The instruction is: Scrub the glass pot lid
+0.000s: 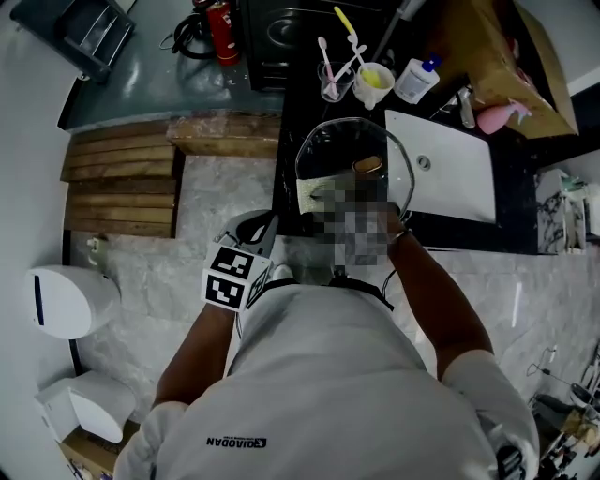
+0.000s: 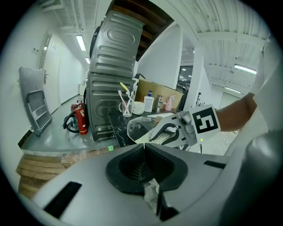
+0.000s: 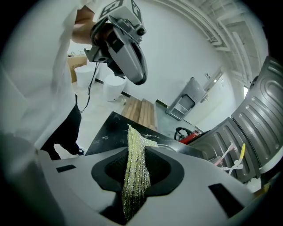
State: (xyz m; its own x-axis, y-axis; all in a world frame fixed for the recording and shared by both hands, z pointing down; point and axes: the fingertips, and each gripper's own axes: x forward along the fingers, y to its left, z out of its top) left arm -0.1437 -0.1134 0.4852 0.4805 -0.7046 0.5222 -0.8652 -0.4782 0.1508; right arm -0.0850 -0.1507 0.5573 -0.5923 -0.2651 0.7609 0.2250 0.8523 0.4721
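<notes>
The glass pot lid (image 1: 337,150) with a wooden knob (image 1: 367,166) hangs tilted over the black counter (image 1: 289,103). In the left gripper view the lid (image 2: 139,128) reaches down to my left gripper (image 2: 143,145), whose jaws are shut on its near rim. In the head view the left gripper (image 1: 272,225) points at the lid's left edge. My right gripper (image 3: 135,148) is shut on a yellow-green scrub cloth (image 3: 135,176). The cloth (image 1: 314,194) lies against the lid's face. The right gripper (image 2: 154,136) with its marker cube shows behind the lid; in the head view a mosaic patch hides most of it.
A white sink (image 1: 445,169) lies right of the lid. Behind it stand a glass of toothbrushes (image 1: 331,84), a cup (image 1: 375,82), a bottle (image 1: 415,80) and a pink sprayer (image 1: 497,117). Wooden pallets (image 1: 122,178), a red extinguisher (image 1: 222,28) and white bins (image 1: 66,300) are on the left.
</notes>
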